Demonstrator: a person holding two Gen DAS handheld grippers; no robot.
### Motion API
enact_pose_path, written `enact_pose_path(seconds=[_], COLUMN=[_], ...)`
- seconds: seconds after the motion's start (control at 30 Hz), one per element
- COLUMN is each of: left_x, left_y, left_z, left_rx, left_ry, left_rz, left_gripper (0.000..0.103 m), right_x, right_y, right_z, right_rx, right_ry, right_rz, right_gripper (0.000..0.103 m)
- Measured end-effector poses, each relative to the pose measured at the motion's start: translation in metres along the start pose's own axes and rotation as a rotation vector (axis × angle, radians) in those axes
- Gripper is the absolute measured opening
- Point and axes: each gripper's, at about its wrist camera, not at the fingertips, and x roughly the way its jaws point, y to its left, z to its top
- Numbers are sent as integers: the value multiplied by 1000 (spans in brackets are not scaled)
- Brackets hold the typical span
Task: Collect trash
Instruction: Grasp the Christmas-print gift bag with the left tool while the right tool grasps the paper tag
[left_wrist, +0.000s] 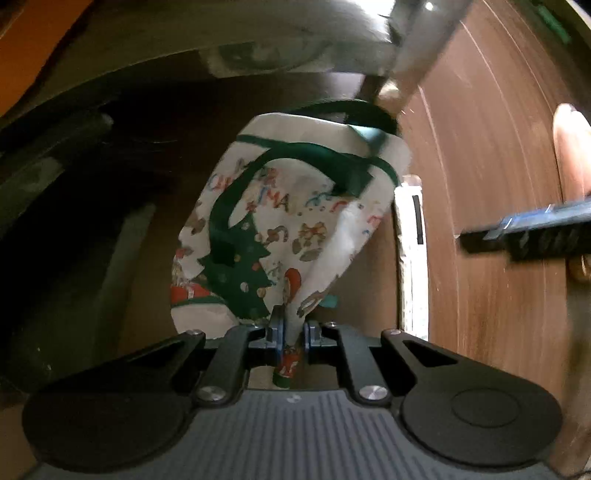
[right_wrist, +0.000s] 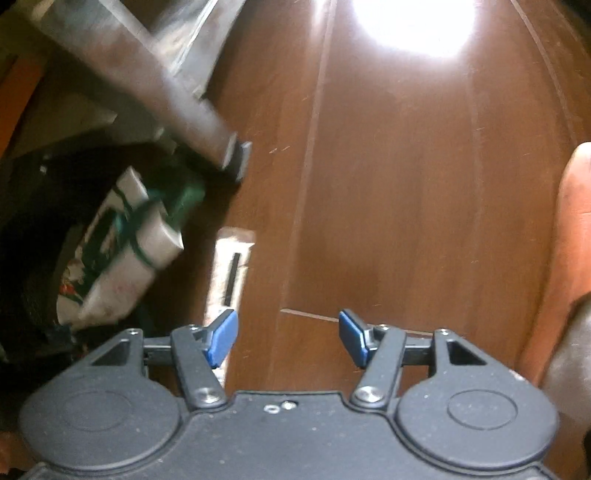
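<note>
A white cloth bag (left_wrist: 288, 221) printed with Christmas trees and letters, with dark green handles, hangs over the brown wooden floor (left_wrist: 480, 184). My left gripper (left_wrist: 293, 328) is shut on a pinched fold of the bag's lower edge, and the cloth runs down between its pads. A white flat strip with a black mark (left_wrist: 412, 258) lies on the floor just right of the bag. In the right wrist view the bag (right_wrist: 122, 251) sits at the left and the strip (right_wrist: 231, 273) lies beside it. My right gripper (right_wrist: 288, 336) hovers open over bare floor, its left pad above the strip's near end.
A brown furniture leg with a grey foot (right_wrist: 166, 96) slants down beside the bag. Dark shadow under furniture (left_wrist: 74, 221) fills the left side. A rounded orange-brown shape (right_wrist: 576, 229) borders the right edge. Glare (right_wrist: 413, 26) marks the floor ahead.
</note>
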Motion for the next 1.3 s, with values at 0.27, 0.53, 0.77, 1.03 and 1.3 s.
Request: enact_pose_path(seconds=[0.27,0.53,0.77,1.03,1.3], left_x=[-3,-1,1,-10,-45], left_y=[12,25,23,3,-18], left_z=[-7,3,1,-6,-20], left_rx=[-56,-79,-58,-24,-86], left_ry=[8,23,15,10,-23], left_rz=[-27,-48,-29,8,-13], left_gripper=[8,8,8,7,7], right_x=[31,44,41,15,-30], right_y=[53,81,95,76,44], right_z=[0,3,-6,-15,-30], right_rx=[-127,-175,-235,-216,-163], right_ry=[0,-23,-28,-20,-61], right_rz=[-44,-167,-218,-182,-173], right_gripper=[58,58,24,18,15])
